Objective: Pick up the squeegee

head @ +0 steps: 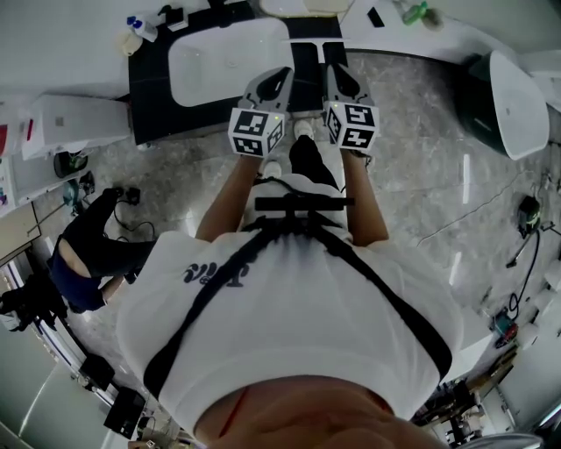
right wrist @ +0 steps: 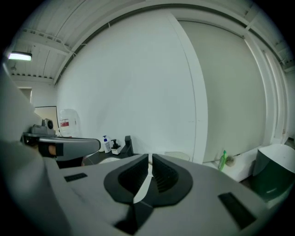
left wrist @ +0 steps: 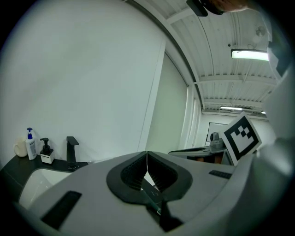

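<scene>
Left tool [head: 279, 79] and right tool [head: 338, 75] side by side, facing sink desk [head: 151, 98].
Head view: squeegee [head: 375, 16] maybe the dark bar on white ledge [head: 447, 33], too small to tell. Left gripper view: jaws together, empty. Right gripper view: jaws together, empty.

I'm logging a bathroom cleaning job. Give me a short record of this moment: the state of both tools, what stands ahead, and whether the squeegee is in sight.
left tool: shut, empty, held out toward the sink
right tool: shut, empty, beside the left one
ahead: black counter with white sink, black tap, soap bottle
squeegee: not made out in any view
task: pickup not yet begun
</scene>
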A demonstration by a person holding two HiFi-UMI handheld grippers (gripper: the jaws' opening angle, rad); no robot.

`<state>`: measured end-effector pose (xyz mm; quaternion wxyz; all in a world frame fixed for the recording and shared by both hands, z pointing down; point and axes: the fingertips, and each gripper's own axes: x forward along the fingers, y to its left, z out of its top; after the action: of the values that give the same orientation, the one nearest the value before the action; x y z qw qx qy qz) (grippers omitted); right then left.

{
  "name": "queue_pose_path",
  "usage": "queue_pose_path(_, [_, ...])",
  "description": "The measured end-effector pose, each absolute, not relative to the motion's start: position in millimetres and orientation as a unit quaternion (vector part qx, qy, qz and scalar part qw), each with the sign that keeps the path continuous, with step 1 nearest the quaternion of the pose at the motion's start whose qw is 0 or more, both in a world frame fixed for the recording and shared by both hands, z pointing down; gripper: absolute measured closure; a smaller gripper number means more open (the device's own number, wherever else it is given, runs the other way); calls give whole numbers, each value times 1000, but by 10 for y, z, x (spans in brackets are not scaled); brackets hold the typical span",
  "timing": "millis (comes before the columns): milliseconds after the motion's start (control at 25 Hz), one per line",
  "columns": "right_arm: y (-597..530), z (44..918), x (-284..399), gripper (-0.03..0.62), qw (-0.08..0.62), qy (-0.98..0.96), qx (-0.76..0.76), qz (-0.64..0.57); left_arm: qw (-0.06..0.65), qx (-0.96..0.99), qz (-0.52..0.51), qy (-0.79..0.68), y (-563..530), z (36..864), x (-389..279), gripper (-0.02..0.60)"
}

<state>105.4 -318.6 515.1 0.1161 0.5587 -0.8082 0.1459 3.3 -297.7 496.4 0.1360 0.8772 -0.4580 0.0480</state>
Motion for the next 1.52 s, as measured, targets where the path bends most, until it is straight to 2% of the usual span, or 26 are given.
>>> queue_pose_path(440, [-3854,6184,1309,583,187,-792,529,240,167,863,88,-468,-3653,5664,73,568])
queue_pose_path(1040, [-4475,7327,1234,419,273,-761,491,325,227,836,110,-487,-4171,6310,18,568])
queue_pose_path(1520, [-4596,7784,1200,421,315,-722,513,342,244,827,117,-493,-4290,6506,6,568])
